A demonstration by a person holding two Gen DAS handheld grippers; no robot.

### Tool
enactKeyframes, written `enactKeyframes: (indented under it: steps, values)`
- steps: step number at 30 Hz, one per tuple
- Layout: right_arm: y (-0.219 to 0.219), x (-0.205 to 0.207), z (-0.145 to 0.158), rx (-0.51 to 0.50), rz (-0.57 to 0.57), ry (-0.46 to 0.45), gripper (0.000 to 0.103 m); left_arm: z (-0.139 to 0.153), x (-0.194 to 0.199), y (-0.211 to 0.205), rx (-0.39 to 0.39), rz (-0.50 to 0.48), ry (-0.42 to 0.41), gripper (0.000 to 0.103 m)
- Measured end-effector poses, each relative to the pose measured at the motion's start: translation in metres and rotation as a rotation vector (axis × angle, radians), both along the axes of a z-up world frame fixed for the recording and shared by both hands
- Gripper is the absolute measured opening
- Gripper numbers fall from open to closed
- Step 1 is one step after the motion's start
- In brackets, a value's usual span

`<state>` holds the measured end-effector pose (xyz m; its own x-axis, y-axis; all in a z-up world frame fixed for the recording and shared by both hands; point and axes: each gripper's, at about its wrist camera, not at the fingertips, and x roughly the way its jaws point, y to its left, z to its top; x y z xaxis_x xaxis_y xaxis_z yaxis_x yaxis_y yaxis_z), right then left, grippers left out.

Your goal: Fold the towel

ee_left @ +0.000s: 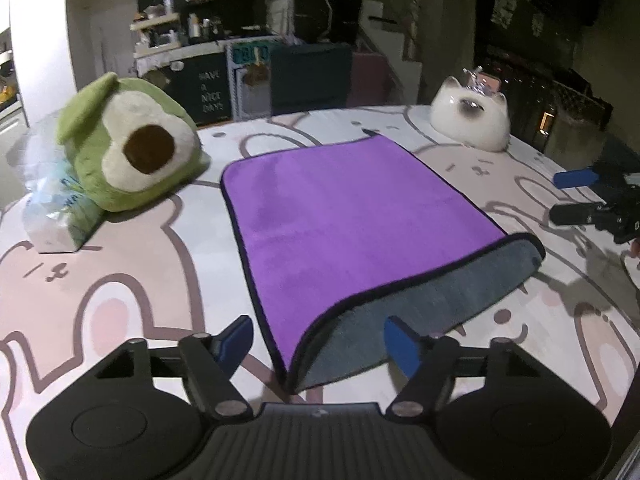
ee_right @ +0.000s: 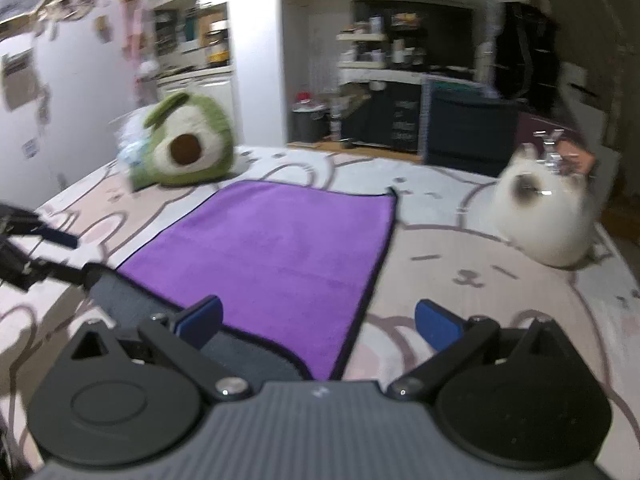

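Observation:
A purple towel (ee_left: 340,208) with a dark trim and a grey underside lies folded on the bunny-print cover; the grey lower layer (ee_left: 420,312) sticks out along the near edge. My left gripper (ee_left: 320,342) is open and empty, fingers either side of the towel's near corner, just above it. My right gripper (ee_right: 318,316) is open and empty over the towel's (ee_right: 280,252) near right corner. The right gripper also shows at the right edge of the left wrist view (ee_left: 576,196); the left gripper shows at the left edge of the right wrist view (ee_right: 52,256).
A green avocado plush (ee_left: 132,148) and a plastic tissue pack (ee_left: 52,208) sit left of the towel. A white cat plush (ee_left: 472,120) sits at the far right. The bunny-print cover (ee_left: 120,280) spreads all round. Shelves and dark furniture stand behind.

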<state>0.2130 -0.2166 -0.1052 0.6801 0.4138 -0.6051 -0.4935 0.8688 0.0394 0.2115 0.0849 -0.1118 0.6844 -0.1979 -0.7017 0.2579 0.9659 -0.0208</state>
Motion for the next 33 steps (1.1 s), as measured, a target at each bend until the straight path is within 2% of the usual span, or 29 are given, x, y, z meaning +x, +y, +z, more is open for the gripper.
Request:
enactKeyframes:
  steps: [5,11,13,16,20,24,26,29,30,33]
  values:
    - [0.002,0.007,-0.016,0.014,0.074,0.086,0.103,-0.01,0.005,0.002,-0.019,-0.024,0.033,0.061]
    - [-0.002,0.021,-0.029,0.106,0.104,0.214,0.1,-0.019,0.011,0.012,-0.075,-0.011,0.068,0.051]
    - [-0.003,0.024,-0.033,0.122,0.096,0.251,0.082,-0.022,0.012,0.015,-0.09,-0.008,0.076,0.046]
    - [-0.003,0.029,-0.039,0.137,0.089,0.304,0.061,-0.025,0.014,0.018,-0.108,-0.001,0.086,0.044]
    - [0.0,0.029,-0.046,0.102,0.087,0.327,0.053,-0.028,0.016,0.021,-0.121,0.01,0.098,0.04]
    - [-0.003,0.029,-0.051,0.081,0.071,0.348,0.045,-0.028,0.017,0.023,-0.132,0.018,0.103,0.028]
    - [-0.003,0.028,-0.053,0.078,0.074,0.352,0.041,-0.028,0.018,0.023,-0.128,0.023,0.105,0.026]
    - [-0.002,0.027,-0.055,0.068,0.079,0.353,0.031,-0.03,0.019,0.023,-0.126,0.029,0.114,0.021]
    - [-0.002,0.027,-0.054,0.068,0.08,0.353,0.025,-0.03,0.019,0.023,-0.124,0.03,0.115,0.019]
    - [-0.002,0.026,-0.054,0.072,0.083,0.347,0.014,-0.03,0.02,0.023,-0.12,0.035,0.121,0.009]
